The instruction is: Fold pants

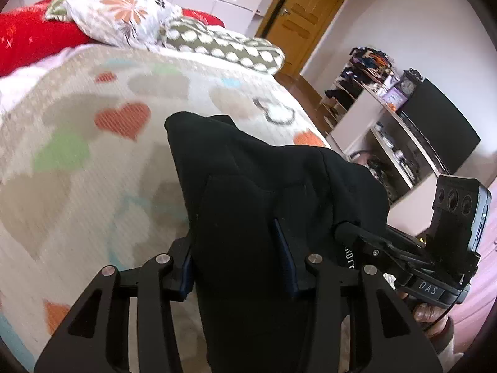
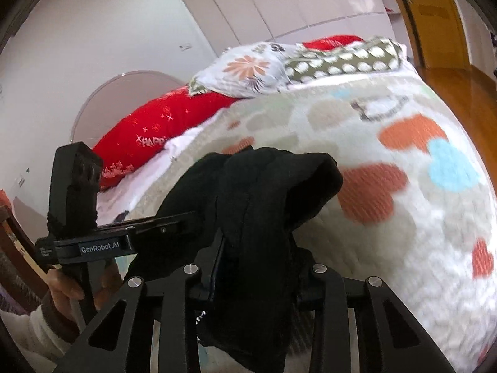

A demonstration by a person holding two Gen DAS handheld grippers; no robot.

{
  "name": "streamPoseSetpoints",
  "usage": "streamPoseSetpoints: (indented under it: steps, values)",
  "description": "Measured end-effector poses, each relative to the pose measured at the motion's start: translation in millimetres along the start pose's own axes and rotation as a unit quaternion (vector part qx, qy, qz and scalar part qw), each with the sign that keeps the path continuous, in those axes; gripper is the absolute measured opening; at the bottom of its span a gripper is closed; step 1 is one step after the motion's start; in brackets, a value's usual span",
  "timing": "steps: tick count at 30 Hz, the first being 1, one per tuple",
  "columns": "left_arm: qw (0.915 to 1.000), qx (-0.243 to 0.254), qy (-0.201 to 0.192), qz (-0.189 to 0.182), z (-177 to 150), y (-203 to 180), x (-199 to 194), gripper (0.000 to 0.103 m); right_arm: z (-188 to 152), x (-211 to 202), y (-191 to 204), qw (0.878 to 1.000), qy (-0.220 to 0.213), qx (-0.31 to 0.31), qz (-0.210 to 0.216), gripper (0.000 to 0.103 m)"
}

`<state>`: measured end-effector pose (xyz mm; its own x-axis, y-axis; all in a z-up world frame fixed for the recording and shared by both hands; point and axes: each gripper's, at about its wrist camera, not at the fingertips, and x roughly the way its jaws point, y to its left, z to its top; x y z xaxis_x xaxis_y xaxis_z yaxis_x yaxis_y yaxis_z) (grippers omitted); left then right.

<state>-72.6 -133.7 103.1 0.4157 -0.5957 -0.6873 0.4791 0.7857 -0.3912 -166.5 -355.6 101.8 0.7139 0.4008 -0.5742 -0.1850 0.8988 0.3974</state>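
The black pants hang bunched above the bed, held by both grippers close side by side. My left gripper is shut on a thick fold of the pants; the cloth drapes over and hides the fingertips. My right gripper is shut on the pants too, with cloth spilling over its fingers. The right gripper also shows in the left wrist view, its tip buried in the fabric. The left gripper shows in the right wrist view at the left, touching the same bundle.
A bed with a heart-patterned blanket lies below. Floral, dotted and red pillows lie at its head. A shelf unit with clutter and a wooden door stand at the right.
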Motion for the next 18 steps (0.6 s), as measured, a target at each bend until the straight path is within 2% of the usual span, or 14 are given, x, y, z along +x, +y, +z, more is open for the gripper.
streamPoseSetpoints:
  steps: [3,7,9,11,14,18]
  values:
    - [0.9998,0.002,-0.005,0.017,20,16,6,0.043,20,19,5,1.0,-0.011,-0.001,0.002,0.033]
    - [0.9989,-0.022,0.022,0.035,28,47,39,0.044,32,55,-1,1.0,-0.001,0.003,-0.013,0.033]
    - [0.9961,-0.048,0.048,0.057,25,64,59,0.052,30,81,-11,0.999,0.028,0.014,-0.032,0.038]
    - [0.9949,-0.079,0.041,0.047,21,77,62,0.076,21,98,-18,0.995,0.058,0.011,-0.079,0.047]
    - [0.9943,-0.083,0.04,0.054,17,80,55,0.078,11,84,-25,0.995,0.053,0.021,-0.076,0.05]
    - [0.9939,-0.065,0.031,0.084,17,72,39,0.078,19,51,-22,0.996,0.018,0.021,-0.081,0.052]
